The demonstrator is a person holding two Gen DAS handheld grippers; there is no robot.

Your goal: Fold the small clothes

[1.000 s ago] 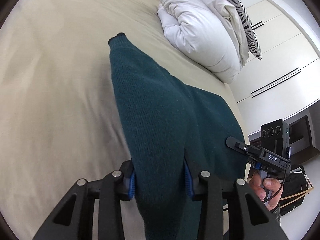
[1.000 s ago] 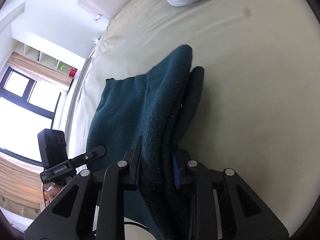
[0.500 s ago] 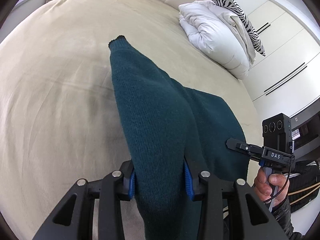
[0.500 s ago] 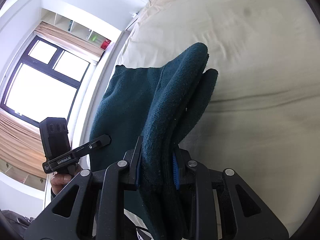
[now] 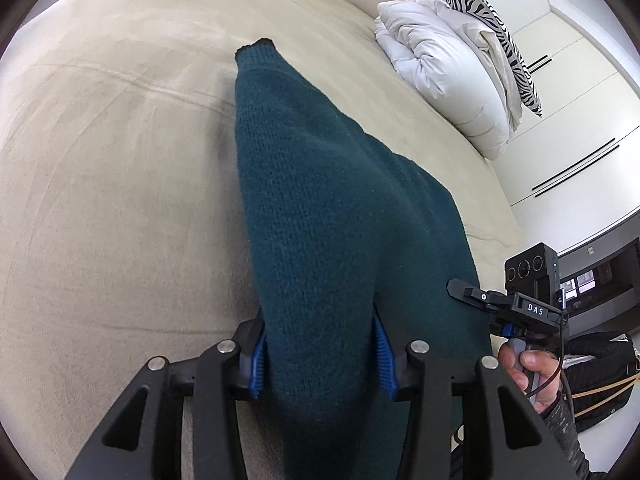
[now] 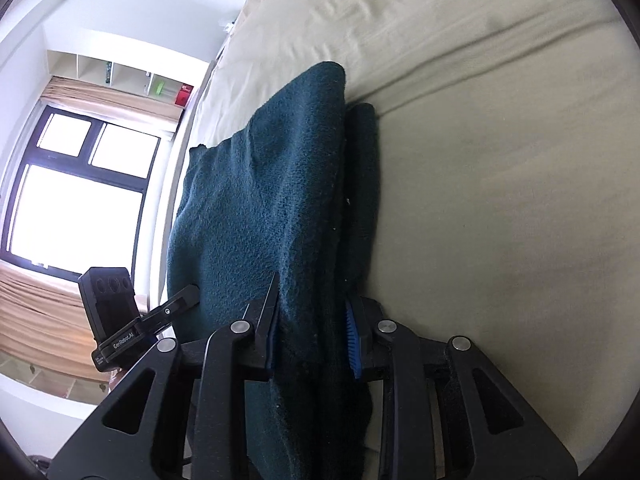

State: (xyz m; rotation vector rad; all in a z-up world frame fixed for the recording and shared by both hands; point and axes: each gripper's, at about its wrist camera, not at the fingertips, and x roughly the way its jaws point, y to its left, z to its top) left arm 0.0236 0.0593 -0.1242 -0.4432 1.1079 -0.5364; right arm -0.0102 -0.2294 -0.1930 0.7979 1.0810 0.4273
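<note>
Sweater (image 5: pixel 320 220) on bed (image 5: pixel 120 200) (duvet (image 5: pixel 444 64) beyond, far right)

Home bedroom: wide beige bed (image 5: pixel 120 160), white duvet (image 5: pixel 444 60) and zebra pillow (image 5: pixel 492 28) at 1 o'clock, curtained window (image 6: pixel 76 192) at 9 o'clock.

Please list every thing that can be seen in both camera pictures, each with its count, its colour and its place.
Knitted wool sweater: one, dark teal, stretched over the bed, clamped by both grippers.
Bed sheet: one, beige, covering the bed under the sweater.
Folded puffy duvet: one, white, at the far side of the bed.
Zebra-striped pillow: one, black and white, on the duvet.
Wardrobe doors: white, beyond the bed.
Window: one, black frame, left in the right wrist view.
Curtains: tan, below the window.
Left gripper: one, black with blue pads, shut on the sweater.
Right gripper: one, black with blue pads, shut on the sweater.
</note>
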